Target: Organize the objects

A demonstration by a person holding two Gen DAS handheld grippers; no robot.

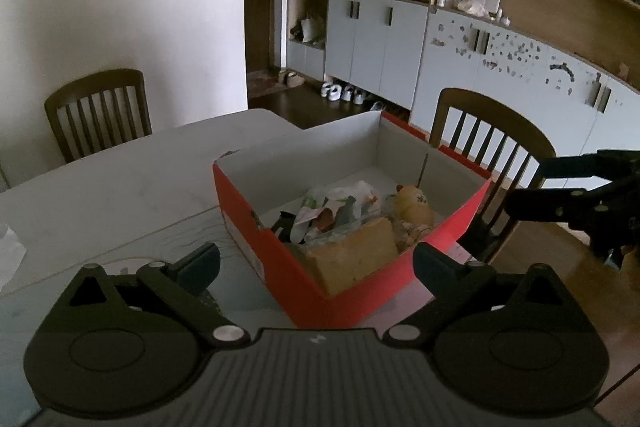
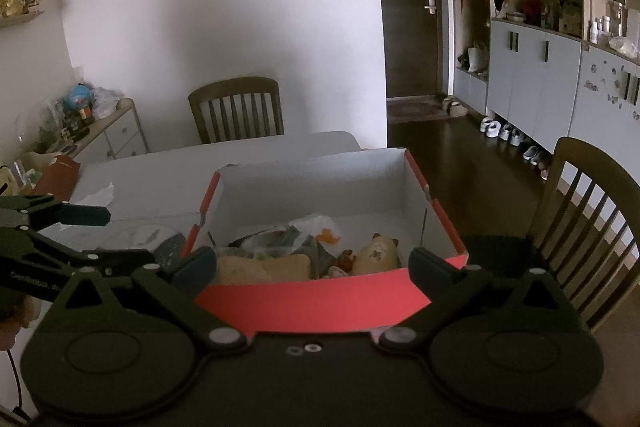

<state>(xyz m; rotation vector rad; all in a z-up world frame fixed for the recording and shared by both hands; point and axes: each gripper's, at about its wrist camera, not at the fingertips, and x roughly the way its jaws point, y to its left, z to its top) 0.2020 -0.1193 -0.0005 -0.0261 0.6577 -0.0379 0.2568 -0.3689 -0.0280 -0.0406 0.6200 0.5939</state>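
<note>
A red cardboard box (image 1: pixel 244 211) with a white inside stands open on the pale table (image 1: pixel 120 179). In it lie a tan spongy block (image 1: pixel 352 251), crumpled plastic bags (image 1: pixel 344 199) and a small beige figurine (image 1: pixel 414 205). My left gripper (image 1: pixel 316 259) is open, its fingers straddling the box's near corner without touching it. My right gripper (image 2: pixel 312 263) is also open, spread wide before the box's red front wall (image 2: pixel 312 303), nothing between its pads. The tan block (image 2: pixel 264 267) and figurine (image 2: pixel 378 253) show over that wall. Each gripper appears in the other's view: right (image 1: pixel 536 183), left (image 2: pixel 124 237).
Wooden chairs stand at the table's far side (image 2: pixel 236 109) and right side (image 2: pixel 592 211). A crumpled white paper (image 2: pixel 100 197) lies on the table at left. A cluttered sideboard (image 2: pixel 108 131) is beyond it. Grey cabinets (image 1: pixel 380 43) line the far wall, with shoes on the floor.
</note>
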